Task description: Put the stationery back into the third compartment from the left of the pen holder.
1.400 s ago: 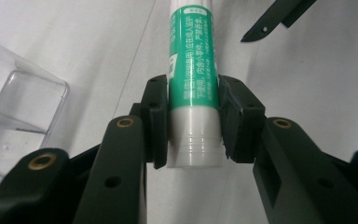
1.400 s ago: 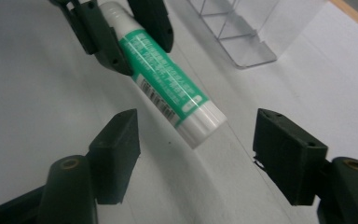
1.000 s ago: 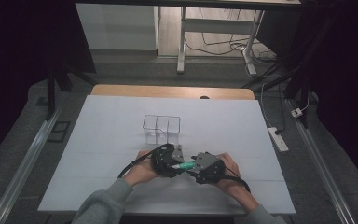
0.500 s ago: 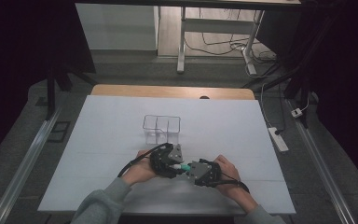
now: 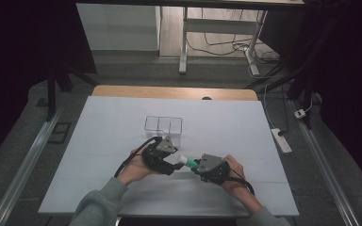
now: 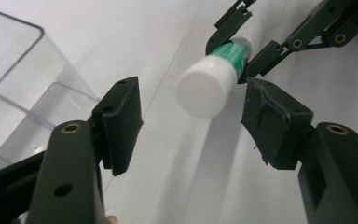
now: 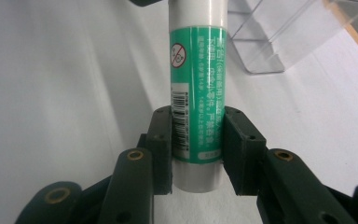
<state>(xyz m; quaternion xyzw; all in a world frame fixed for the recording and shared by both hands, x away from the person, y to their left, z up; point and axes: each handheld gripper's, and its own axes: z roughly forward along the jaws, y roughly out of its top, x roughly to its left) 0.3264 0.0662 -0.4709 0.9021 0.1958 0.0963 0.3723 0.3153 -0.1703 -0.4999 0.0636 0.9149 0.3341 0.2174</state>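
The glue stick [image 7: 197, 93], a green-labelled tube with a white cap, hangs in the air just above the white table [image 5: 99, 141], near the person's edge and a little nearer than the clear divided box [image 5: 163, 125]. It lies roughly level between the two tools, cap end toward the left. The right gripper [image 7: 196, 149] is clamped on the tube's lower end, both pads pressed flat against the label. The left gripper [image 6: 191, 121] has just been opening: its jaws stand well apart on either side of the white cap without touching it, so it has let go. Judging by this, the hand-over from left to right looks done, and what seems left is carrying the stick to the box and dropping it into a compartment; the box appears to hold nothing yet
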